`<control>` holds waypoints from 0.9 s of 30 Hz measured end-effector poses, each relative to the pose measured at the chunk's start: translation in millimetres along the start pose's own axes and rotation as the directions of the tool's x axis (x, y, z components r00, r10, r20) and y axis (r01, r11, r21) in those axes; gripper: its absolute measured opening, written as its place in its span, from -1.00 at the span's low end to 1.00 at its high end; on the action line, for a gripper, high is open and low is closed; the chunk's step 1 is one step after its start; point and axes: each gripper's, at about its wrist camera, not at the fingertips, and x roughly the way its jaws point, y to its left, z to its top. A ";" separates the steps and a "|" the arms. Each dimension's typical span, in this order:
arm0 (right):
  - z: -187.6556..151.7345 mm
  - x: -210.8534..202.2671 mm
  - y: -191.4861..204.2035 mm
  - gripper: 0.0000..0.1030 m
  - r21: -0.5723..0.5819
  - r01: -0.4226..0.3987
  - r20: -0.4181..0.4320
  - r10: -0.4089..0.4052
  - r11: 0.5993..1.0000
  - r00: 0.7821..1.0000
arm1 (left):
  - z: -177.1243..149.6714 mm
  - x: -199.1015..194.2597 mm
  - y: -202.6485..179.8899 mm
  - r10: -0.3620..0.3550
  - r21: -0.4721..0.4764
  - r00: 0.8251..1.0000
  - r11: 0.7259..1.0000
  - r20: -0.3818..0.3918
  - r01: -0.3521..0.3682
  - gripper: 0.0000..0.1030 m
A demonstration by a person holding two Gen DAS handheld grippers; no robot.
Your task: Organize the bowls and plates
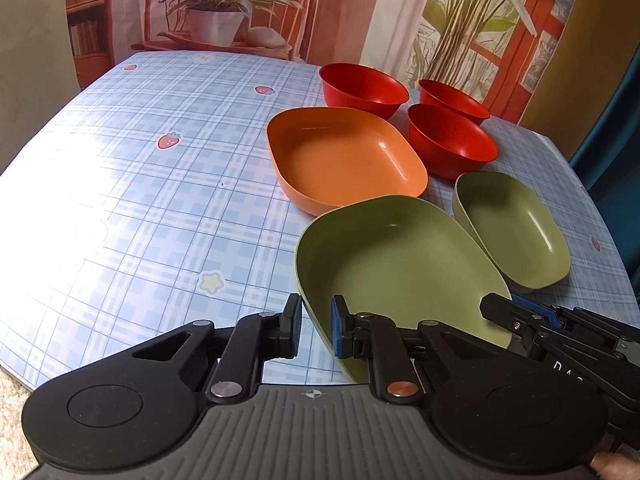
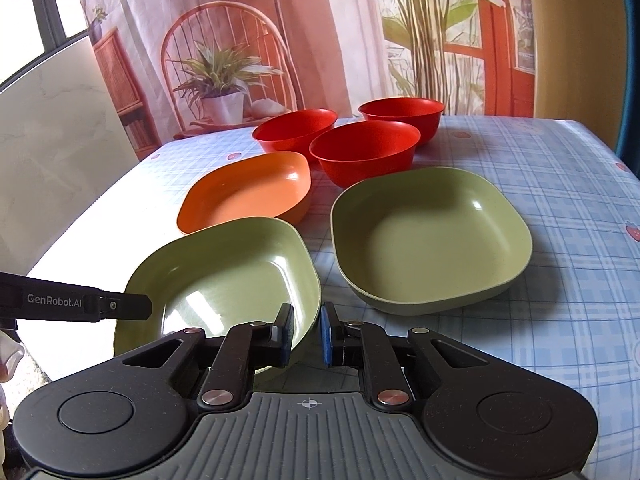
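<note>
Nearby, green plate (image 2: 224, 276) between hand-held gripper (image 2: 306, 332) pads.

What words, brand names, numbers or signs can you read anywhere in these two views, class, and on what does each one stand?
"GenRobot.AI": white letters on the side of the left tongs, seen in the right wrist view.
"D A": only the start of white lettering on the right tongs, cut off at the edge of the left wrist view; the rest cannot be read.
The tablecloth carries only pictures, strawberries and a star, no words.

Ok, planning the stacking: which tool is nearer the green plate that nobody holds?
Right. The right tool grips the held plate at its rim beside the free green plate; the left tool grips its opposite rim, farther off.
</note>
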 end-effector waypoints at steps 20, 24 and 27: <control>2.1 -8.8 9.2 -0.74 -0.040 -0.037 0.033 0.039 0.998 0.999 | 2.9 -8.4 4.3 0.026 -0.008 0.998 1.000 0.056 -0.026 -0.66; 3.1 -11.4 12.1 -0.74 -0.048 -0.040 0.043 0.042 0.998 0.998 | 4.3 -11.8 3.5 0.033 -0.006 0.997 0.999 0.075 -0.032 -0.66; 3.9 -13.1 14.0 -0.74 -0.053 -0.041 0.052 0.043 0.998 0.998 | 5.4 -14.1 1.8 0.038 0.004 0.995 0.999 0.090 -0.038 -0.66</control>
